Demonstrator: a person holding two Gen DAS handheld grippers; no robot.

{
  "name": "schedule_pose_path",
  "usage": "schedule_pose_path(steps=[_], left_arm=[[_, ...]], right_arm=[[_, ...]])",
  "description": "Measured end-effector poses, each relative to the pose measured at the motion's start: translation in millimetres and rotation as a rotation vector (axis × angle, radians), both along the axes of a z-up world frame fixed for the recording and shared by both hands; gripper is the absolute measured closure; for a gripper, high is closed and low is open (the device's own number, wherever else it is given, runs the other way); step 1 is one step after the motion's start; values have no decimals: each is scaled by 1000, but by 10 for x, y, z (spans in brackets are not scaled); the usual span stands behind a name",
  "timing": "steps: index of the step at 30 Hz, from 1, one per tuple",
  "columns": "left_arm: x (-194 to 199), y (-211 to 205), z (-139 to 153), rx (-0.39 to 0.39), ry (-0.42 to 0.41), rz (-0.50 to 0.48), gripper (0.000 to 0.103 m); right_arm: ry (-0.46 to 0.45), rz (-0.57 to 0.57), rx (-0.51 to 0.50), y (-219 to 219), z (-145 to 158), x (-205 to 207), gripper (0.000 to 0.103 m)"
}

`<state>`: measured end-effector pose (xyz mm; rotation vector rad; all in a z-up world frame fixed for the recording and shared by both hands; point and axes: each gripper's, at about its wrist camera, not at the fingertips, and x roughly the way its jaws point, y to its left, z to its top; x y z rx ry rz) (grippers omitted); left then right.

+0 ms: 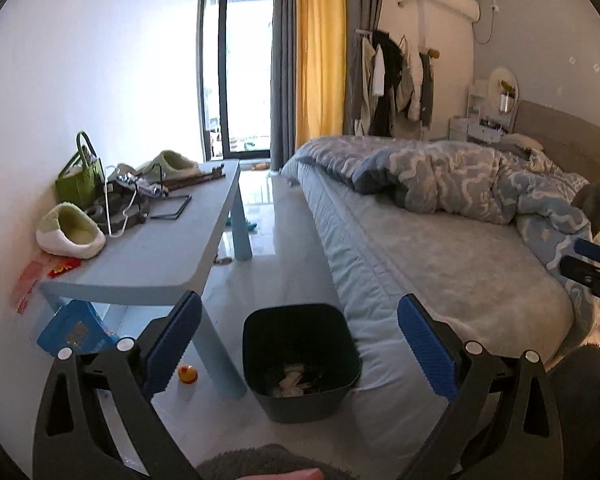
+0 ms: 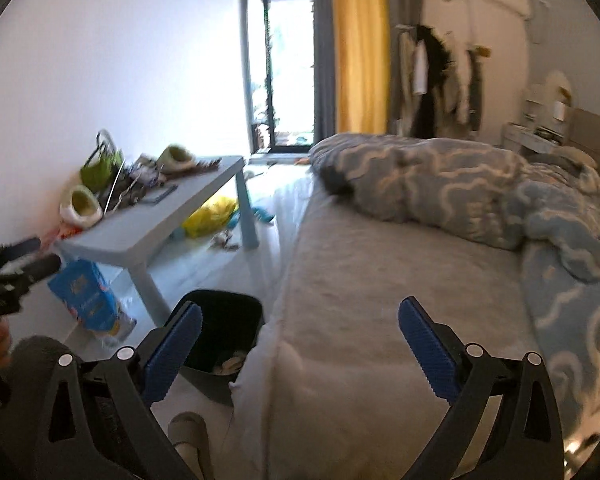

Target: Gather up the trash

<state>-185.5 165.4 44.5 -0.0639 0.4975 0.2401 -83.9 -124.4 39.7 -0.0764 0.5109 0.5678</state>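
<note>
A dark square trash bin [image 1: 300, 396] stands on the pale floor between the blue table and the bed. Crumpled white paper [image 1: 290, 380] lies in its bottom. My left gripper [image 1: 300, 302] hangs above the bin, open, with nothing between its blue pads. In the right wrist view the bin [image 2: 236, 320] sits low and left, with scraps [image 2: 230, 364] inside. My right gripper [image 2: 300, 307] is open and empty over the bed's edge. Each gripper shows at the border of the other's view: the right gripper [image 1: 592, 264], the left gripper [image 2: 16, 268].
A low blue table [image 1: 152, 256] against the white wall carries slippers [image 1: 72, 232], a green bag [image 1: 80, 176] and clutter. A blue package [image 1: 76, 332] and a yellow toy [image 1: 188, 374] lie beneath it. A yellow bag [image 2: 210, 216] lies farther along. A grey cat [image 1: 598, 200] sits on the bed [image 1: 440, 272].
</note>
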Motion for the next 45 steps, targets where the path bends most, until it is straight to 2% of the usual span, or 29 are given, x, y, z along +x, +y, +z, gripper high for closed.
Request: schedule_pose_path(steps=[3, 11, 16, 20, 27, 45], left_arm=[[-53, -98, 5, 0, -10, -31, 3], [-203, -419, 9, 70, -32, -75, 3], [-223, -383, -4, 35, -36, -49, 3], [-275, -337, -25, -1, -38, -25, 3], [-298, -386, -45, 28, -29, -24, 3], [-297, -389, -77, 34, -23, -26, 3]], right_arm=[[-24, -24, 36, -259, 55, -121, 3], [-94, -28, 71, -637, 116, -356, 3], [-90, -65, 103, -825, 96, -361, 3], [-115, -65, 74, -824, 94, -431, 3], [-117, -61, 33, -788, 66, -469, 3], [-110, -59, 28, -778, 42, -470, 3]])
